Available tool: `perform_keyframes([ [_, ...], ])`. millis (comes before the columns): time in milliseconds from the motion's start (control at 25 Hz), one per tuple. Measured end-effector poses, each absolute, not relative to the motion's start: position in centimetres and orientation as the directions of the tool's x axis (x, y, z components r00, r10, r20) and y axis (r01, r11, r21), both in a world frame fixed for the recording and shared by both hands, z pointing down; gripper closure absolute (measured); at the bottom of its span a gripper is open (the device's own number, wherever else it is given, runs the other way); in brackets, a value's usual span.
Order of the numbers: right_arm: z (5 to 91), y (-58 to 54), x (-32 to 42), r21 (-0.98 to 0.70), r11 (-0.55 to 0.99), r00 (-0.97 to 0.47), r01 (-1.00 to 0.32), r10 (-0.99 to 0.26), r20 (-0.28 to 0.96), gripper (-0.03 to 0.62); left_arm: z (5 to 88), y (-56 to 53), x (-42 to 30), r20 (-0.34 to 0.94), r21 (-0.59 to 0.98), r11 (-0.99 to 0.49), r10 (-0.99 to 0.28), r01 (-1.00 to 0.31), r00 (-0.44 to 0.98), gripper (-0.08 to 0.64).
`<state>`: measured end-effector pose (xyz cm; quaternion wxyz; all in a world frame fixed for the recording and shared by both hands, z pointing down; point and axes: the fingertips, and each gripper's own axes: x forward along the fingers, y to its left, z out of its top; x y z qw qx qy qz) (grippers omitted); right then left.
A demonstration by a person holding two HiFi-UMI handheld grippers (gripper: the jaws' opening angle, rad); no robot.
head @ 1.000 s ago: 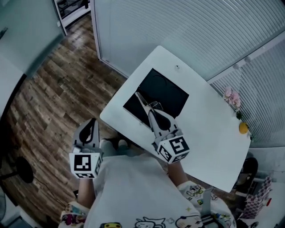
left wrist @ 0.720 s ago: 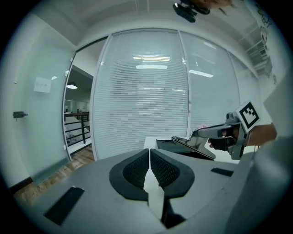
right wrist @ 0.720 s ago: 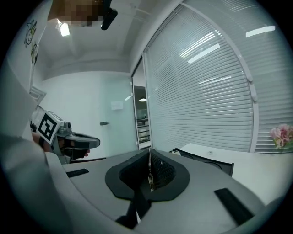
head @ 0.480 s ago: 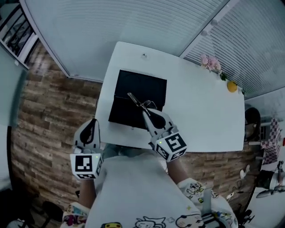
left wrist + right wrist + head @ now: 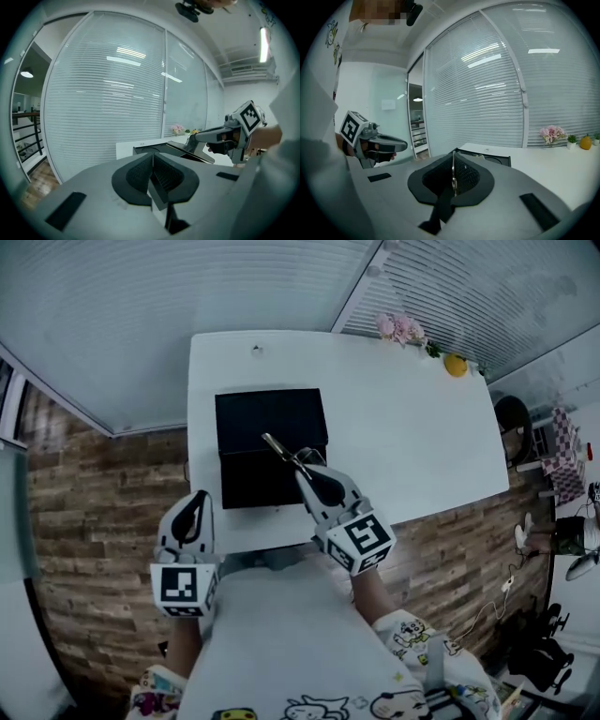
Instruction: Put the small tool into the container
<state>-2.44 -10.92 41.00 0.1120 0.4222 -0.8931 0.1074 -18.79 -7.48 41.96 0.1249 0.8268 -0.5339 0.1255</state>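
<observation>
from the head view: small tool (image 5: 284, 453) poking out past the tip of the right gripper (image 5: 305, 472), over the middle of the black container (image 5: 255, 411) on the white surface (image 5: 412, 418). from the right gripper view, only a thin metal edge of it to be made out, pinched upright between clenched jaws (container's corner just beyond). from the left gripper view: left gripper (image 5: 151, 165) with jaws pressed together and empty, held off the near edge of the surface, well apart from tool and container.
</observation>
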Motion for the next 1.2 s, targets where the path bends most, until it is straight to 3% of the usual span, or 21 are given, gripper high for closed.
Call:
perform_keyframes([
  [520,41.0,-10.4,0.2,-0.097,0.579,-0.578,-0.81,-0.756,0.307,0.589,42.4,-8.9,-15.9,0.342,0.074,-0.472,-0.815,-0.878,0.467,0.548],
  [1200,42.2,-11.0,-0.6,-0.151,0.687,-0.687,-0.711,-0.634,0.353,0.589,43.0,-9.4,-14.8,0.353,0.088,-0.452,-0.819,-0.887,0.453,0.548],
])
